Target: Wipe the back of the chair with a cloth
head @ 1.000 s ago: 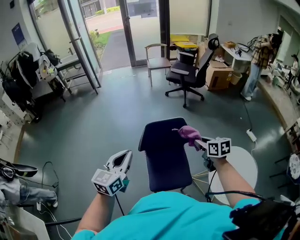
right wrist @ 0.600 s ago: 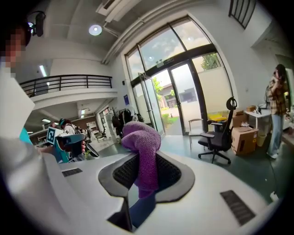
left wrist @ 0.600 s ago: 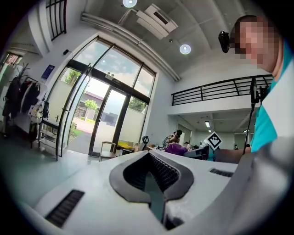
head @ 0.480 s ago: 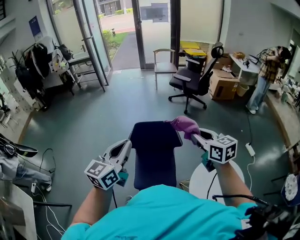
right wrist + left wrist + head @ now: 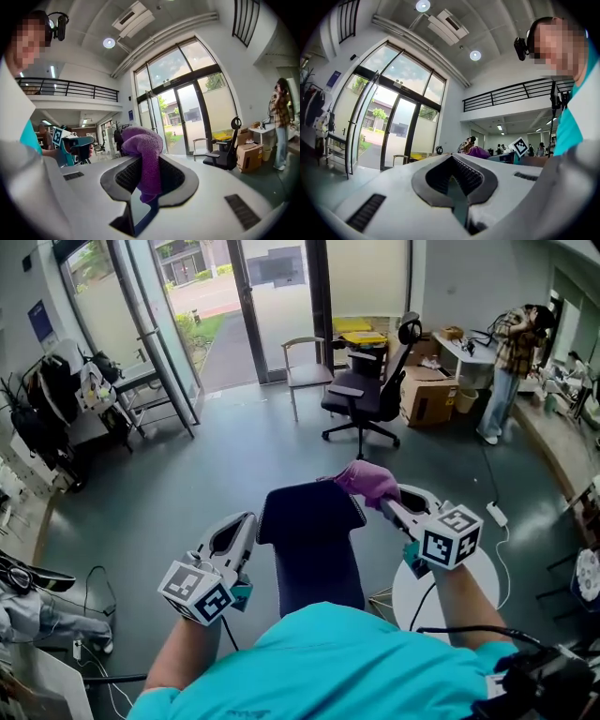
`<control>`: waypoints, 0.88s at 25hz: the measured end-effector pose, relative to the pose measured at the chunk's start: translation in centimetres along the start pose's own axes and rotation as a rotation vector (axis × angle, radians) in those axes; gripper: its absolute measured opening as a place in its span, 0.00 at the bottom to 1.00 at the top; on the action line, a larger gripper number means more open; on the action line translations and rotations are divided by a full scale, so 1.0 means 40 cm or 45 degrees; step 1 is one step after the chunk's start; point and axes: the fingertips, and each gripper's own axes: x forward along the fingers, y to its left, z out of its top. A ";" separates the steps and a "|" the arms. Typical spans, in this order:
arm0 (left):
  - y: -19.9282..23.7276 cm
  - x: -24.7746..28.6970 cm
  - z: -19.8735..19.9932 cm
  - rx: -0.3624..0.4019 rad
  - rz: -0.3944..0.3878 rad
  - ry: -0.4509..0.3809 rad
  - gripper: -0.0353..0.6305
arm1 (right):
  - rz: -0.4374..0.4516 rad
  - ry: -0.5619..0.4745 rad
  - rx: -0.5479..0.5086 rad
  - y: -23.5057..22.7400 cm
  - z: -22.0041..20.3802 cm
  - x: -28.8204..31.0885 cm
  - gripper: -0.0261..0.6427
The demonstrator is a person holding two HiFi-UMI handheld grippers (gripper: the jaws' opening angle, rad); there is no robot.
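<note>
Head view: a dark chair (image 5: 314, 559) is seen from behind and above, with its back directly in front of the person. A purple cloth (image 5: 367, 481) is held at the upper right corner of that back by the right gripper (image 5: 382, 505). Whether the cloth is pressed on the fabric or held just over it cannot be told from this angle.

In the right gripper view, the jaws are closed on the cloth (image 5: 143, 150). It is pinched between the pads and bunched up above them.

The left gripper (image 5: 246, 526) is held just beside the left edge of the chair back, apart from it. In the left gripper view, its jaws (image 5: 457, 178) are drawn together and nothing is held between them.

The step in hand is judged to be the wiping itself, with the cloth placed at one top corner. How much of the back has been covered cannot be read from the fabric, since no mark or streak is visible.

For the next move, the cloth would need to be laid flat against the back and drawn across or down it. The pinch would have to be kept firm, so that the cloth is not dragged out by the rough fabric.
</note>
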 end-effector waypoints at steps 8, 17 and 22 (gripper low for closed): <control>0.023 0.011 -0.034 -0.075 0.003 0.005 0.05 | -0.024 0.041 -0.026 -0.012 -0.015 0.020 0.16; 0.037 0.027 -0.054 -0.079 0.038 0.018 0.05 | 0.005 0.051 -0.051 -0.031 -0.011 0.050 0.16; 0.037 0.021 -0.053 -0.070 0.043 0.022 0.05 | 0.012 0.050 -0.061 -0.030 -0.010 0.054 0.16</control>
